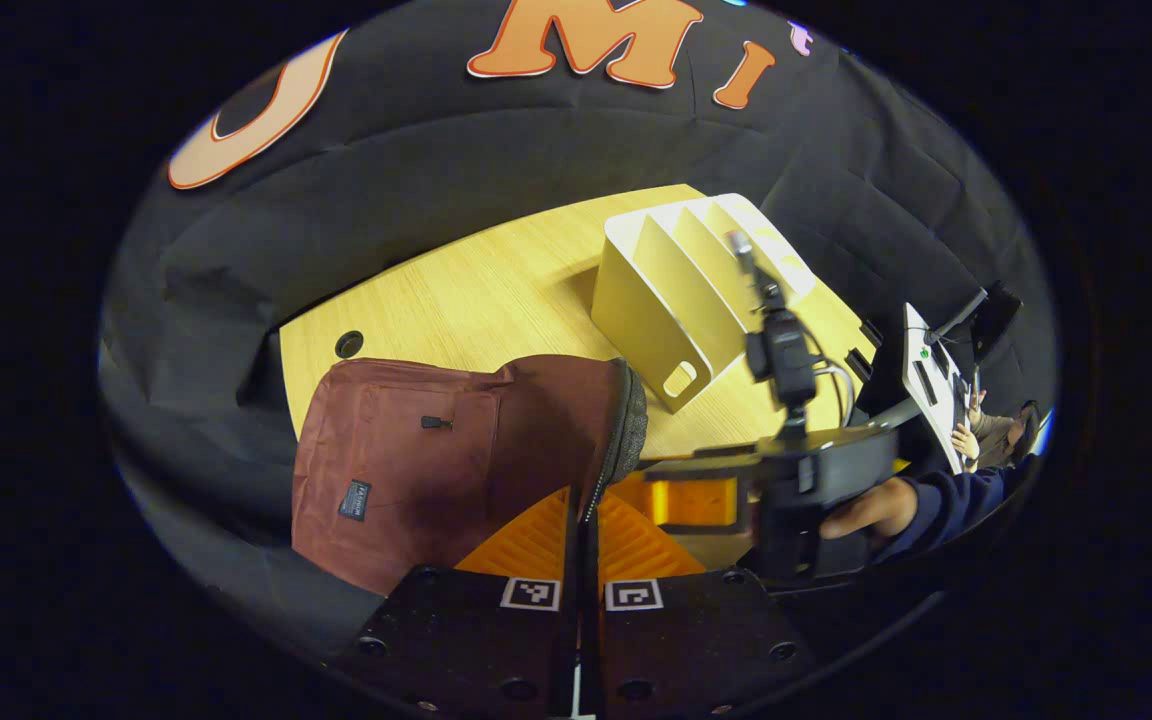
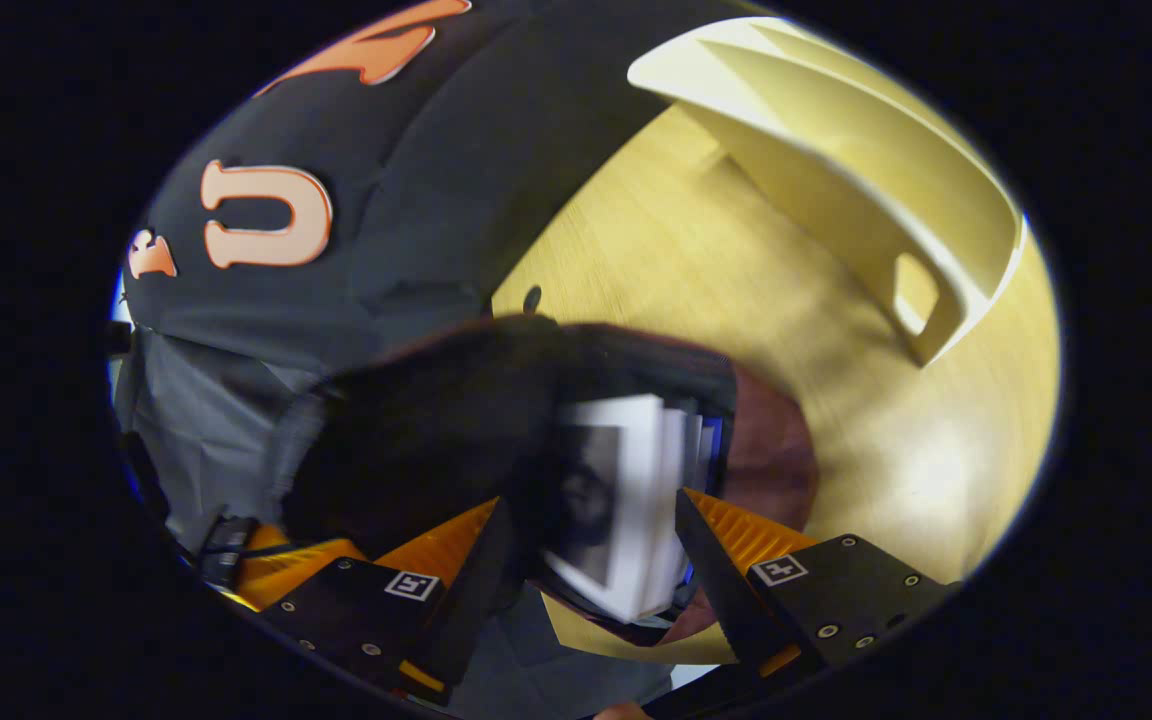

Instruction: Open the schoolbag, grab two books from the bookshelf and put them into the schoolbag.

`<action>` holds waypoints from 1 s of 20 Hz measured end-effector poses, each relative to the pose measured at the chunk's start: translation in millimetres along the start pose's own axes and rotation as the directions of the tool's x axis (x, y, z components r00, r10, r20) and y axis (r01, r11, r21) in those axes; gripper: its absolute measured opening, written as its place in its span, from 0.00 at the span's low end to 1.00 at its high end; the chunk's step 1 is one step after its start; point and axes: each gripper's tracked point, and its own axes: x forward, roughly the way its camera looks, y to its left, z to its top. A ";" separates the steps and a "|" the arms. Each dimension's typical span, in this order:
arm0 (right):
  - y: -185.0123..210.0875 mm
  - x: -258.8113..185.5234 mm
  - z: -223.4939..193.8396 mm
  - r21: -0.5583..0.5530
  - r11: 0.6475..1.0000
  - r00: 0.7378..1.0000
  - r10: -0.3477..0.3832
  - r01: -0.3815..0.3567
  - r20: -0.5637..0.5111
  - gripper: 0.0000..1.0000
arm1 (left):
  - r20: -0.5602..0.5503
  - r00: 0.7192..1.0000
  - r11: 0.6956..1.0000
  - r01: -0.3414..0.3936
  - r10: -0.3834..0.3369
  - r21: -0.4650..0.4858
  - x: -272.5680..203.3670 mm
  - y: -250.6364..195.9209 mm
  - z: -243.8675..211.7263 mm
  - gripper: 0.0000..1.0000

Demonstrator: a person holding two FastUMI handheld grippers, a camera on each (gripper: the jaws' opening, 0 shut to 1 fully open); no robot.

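Note:
The maroon schoolbag (image 1: 406, 470) stands on the wooden table (image 1: 496, 290). My left gripper (image 1: 584, 525) is shut on the bag's zippered rim (image 1: 626, 430) and holds the mouth apart. In the right gripper view the bag's dark opening (image 2: 436, 420) lies just ahead, with white books (image 2: 636, 490) standing inside it. My right gripper (image 2: 586, 540) is open, one finger on either side of the books. It also shows in the left gripper view as the right gripper (image 1: 701, 500), held by a hand (image 1: 866, 510) beside the bag's mouth. The white bookshelf (image 1: 676, 300) looks empty.
The bookshelf (image 2: 836, 160) stands behind and to the right of the bag. A round cable hole (image 1: 349, 344) sits near the table's far left corner. A white stand with equipment (image 1: 931, 385) and a seated person (image 1: 996, 430) are beyond the table's right edge.

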 end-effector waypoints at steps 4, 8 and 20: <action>-29.3 -47.7 45.1 -0.030 0.996 0.987 -0.076 0.081 0.142 0.97 | -0.005 1.000 1.000 0.014 -0.014 0.003 13.4 -8.9 -12.0 0.02; -43.3 -85.8 75.1 -0.053 0.989 0.963 -0.124 0.141 0.240 0.97 | -0.003 1.000 1.000 0.019 -0.019 0.010 26.2 -24.6 -16.4 0.10; -74.6 -192.9 167.0 -0.371 0.909 0.930 -0.045 0.190 0.366 0.97 | 0.075 0.996 0.977 -0.029 0.046 -0.210 60.4 -142.9 11.8 0.67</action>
